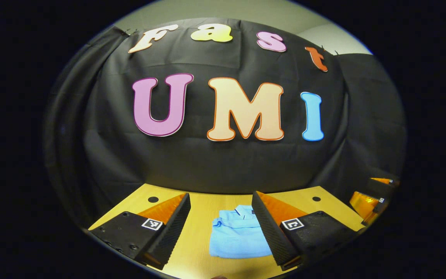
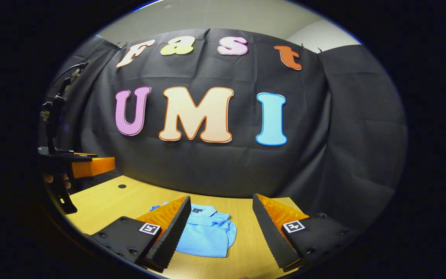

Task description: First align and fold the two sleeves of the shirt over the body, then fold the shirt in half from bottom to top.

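A light blue shirt [image 1: 235, 237] lies on the wooden table [image 1: 196, 240] as a compact folded rectangle, collar toward the wall. My left gripper [image 1: 221, 199] hovers open above it, with the shirt showing between and partly behind its fingers and nothing pressed. In the right gripper view the same shirt [image 2: 207, 234] lies low between the fingers, its left part hidden by one finger. My right gripper [image 2: 222, 198] is open and holds nothing. The left gripper [image 2: 87, 166] hangs in the air at the far left, a hand [image 2: 54, 180] behind it. The right gripper [image 1: 374, 199] shows at the right edge.
Black cloth walls close the table [image 2: 103, 205] off at the back and on both sides. Small dark holes [image 1: 153, 199] [image 1: 316, 198] mark the tabletop near the back edge. Bare wood [image 2: 246, 248] lies right of the shirt.
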The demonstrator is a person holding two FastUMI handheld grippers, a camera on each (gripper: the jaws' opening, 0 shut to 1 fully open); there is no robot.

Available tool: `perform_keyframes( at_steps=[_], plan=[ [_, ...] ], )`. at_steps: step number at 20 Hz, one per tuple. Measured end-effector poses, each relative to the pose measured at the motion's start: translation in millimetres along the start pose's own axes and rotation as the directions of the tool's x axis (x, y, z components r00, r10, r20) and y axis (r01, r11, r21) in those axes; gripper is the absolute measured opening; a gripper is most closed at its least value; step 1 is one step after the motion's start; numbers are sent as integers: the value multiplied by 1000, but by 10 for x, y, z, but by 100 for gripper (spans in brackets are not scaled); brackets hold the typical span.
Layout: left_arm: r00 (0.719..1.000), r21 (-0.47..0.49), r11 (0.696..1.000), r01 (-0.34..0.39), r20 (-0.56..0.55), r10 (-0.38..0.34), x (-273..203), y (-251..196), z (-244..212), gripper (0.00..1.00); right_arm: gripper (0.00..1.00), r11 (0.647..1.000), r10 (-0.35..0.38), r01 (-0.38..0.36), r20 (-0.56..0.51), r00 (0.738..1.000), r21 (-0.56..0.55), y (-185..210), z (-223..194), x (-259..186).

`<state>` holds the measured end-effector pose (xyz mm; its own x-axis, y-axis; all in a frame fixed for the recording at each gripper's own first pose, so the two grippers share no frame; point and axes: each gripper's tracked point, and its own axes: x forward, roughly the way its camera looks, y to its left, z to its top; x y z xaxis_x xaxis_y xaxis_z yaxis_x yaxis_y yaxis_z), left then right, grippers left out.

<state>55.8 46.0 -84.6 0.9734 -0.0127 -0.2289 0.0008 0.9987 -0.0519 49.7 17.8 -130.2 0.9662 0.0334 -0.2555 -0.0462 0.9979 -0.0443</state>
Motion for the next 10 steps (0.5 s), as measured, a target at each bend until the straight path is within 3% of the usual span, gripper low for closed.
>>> perform_keyframes(
  at_steps=[10],
  plan=[
    [999,17,1000,18,27,-19,-731,-129,62,95,99,996,34,-36,31,999,77,65,118,-650]
  ],
)
